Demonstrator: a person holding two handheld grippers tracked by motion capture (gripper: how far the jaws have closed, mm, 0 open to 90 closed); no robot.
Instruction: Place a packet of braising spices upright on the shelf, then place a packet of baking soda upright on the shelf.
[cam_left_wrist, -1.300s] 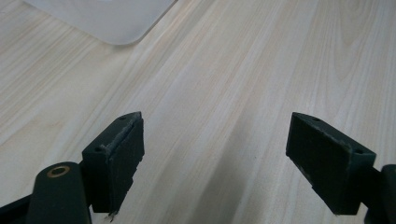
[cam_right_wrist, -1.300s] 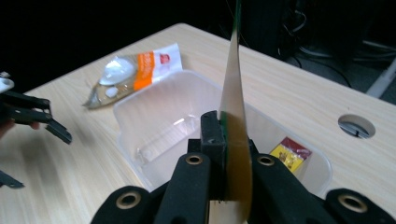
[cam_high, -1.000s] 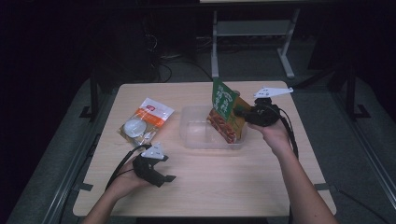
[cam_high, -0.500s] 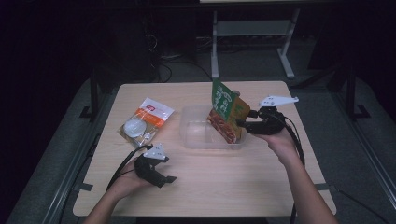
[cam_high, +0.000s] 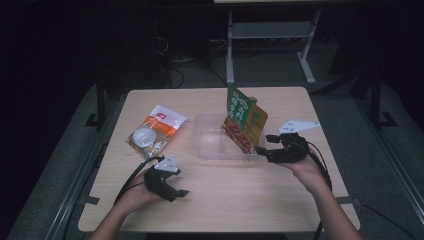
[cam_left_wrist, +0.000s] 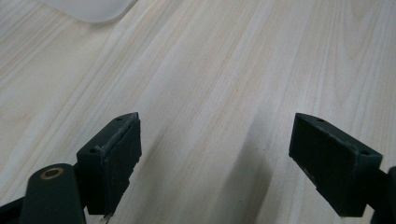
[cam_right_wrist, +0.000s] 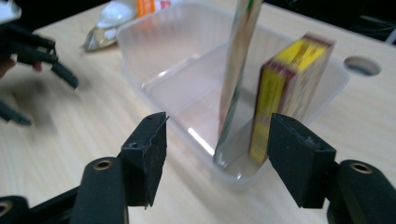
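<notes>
one snack pouch (cam_right_wrist: 238, 65) stands in the clear tub (cam_right_wrist: 154, 51), just beyond the spread, empty right claw (cam_right_wrist: 217, 140).

Table (cam_left_wrist: 243, 70): pale wood-grain top, smooth, matt. Container (cam_right_wrist: 159, 60): translucent frosted plastic, smooth. Pouch (cam_right_wrist: 238, 60): glossy film. Box (cam_right_wrist: 285, 88): printed card. Right gripper (cam_right_wrist: 217, 158) jaws: matt black plastic. Bag (cam_high: 155, 131): glossy clear plastic.

No lettering is legible from here. The green and orange snack pouch (cam_high: 245, 122) in the clear tub (cam_high: 210, 145) carries print too blurred to read, and so does the orange-and-white packet (cam_high: 156, 131) beside it.
</notes>
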